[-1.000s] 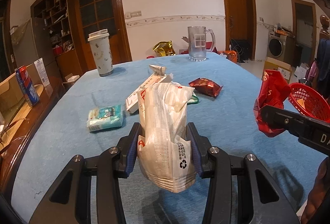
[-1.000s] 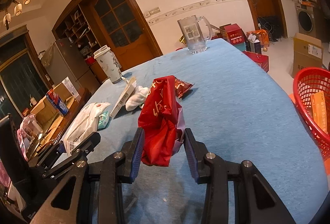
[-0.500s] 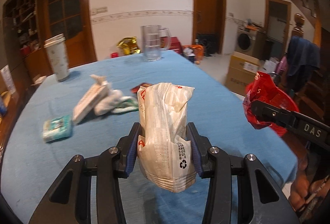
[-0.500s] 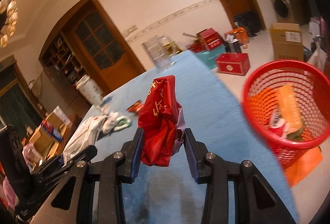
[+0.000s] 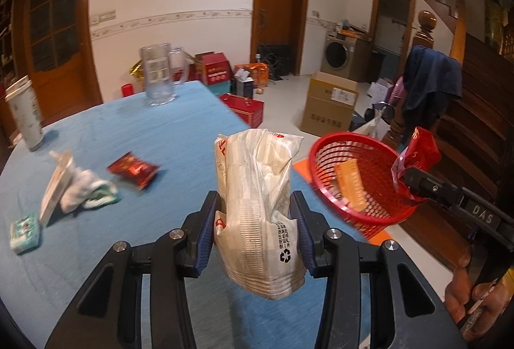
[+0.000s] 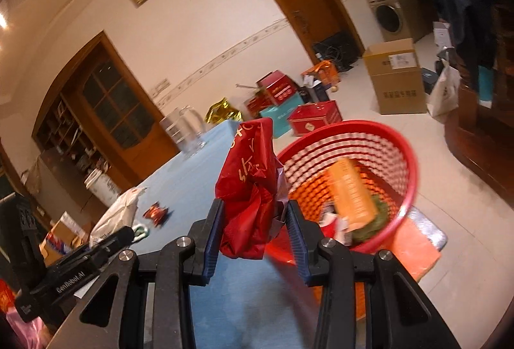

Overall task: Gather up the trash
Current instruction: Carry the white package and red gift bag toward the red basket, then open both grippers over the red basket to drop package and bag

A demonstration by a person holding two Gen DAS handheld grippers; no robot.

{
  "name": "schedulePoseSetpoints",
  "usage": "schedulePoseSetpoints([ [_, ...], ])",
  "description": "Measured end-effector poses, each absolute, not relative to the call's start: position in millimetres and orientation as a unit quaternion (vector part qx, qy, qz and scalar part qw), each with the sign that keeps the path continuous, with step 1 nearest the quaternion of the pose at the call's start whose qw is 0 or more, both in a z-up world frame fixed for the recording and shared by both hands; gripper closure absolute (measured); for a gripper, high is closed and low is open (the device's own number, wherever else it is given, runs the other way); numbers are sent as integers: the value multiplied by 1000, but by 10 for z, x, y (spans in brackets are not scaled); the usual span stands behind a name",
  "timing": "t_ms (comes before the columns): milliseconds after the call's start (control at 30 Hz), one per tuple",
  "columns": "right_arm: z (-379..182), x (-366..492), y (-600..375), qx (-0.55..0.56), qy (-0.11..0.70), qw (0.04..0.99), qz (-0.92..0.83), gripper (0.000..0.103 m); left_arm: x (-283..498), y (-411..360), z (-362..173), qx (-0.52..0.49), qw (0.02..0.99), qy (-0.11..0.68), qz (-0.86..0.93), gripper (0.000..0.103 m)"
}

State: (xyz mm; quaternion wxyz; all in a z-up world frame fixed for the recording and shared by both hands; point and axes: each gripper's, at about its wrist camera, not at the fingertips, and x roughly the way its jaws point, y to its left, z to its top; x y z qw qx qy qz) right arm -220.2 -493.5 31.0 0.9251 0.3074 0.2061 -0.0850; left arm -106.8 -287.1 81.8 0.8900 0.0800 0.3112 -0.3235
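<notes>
My left gripper [image 5: 257, 230] is shut on a crumpled white plastic bag [image 5: 257, 194] and holds it above the blue table [image 5: 154, 130] near its right edge. My right gripper [image 6: 253, 227] is shut on a crumpled red wrapper [image 6: 250, 188], also seen in the left wrist view [image 5: 417, 153], held beside the rim of the red mesh basket [image 6: 385, 137]. The basket [image 5: 324, 149] stands on the floor past the table edge and holds an orange box [image 6: 353, 194] and other scraps. A small red packet [image 5: 133, 169], a white wad with a carton [image 5: 74, 191] and a teal pack [image 5: 25, 231] lie on the table.
A glass mug [image 5: 157, 72] and a paper cup [image 5: 25, 114] stand at the table's far side. Cardboard boxes [image 5: 331, 104] and red boxes [image 5: 244, 108] sit on the floor. A wooden stair post with a blue cloth [image 5: 427, 76] stands to the right.
Both grippers swung right with their loads. The red basket has come into the left wrist view, and the right gripper's red wrapper now sits close beside the basket rim.
</notes>
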Motion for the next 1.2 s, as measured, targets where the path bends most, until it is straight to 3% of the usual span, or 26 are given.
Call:
schedulePoseSetpoints([
  [367,235,-2217,-5282,309,215,920,-111,60,-980,-3571,908,80,855,337,-385,60],
  [767,217,-2028,-5569,300,240,914,-133,58,-682,-4180,589,35,811,407,-419,60],
  [833,195,-1955,-5588,296,253,911,-136,48,-682,-4220,576,35,810,406,-422,56],
  [867,182,-1921,-5611,294,258,910,-139,35,-679,-4209,572,35,811,405,-421,50],
  [900,177,-1922,-5626,295,256,910,-140,30,-685,-4195,571,35,813,404,-419,47],
  [1200,227,-2153,-5491,302,232,914,-141,30,-778,-3824,613,56,837,376,-393,46],
])
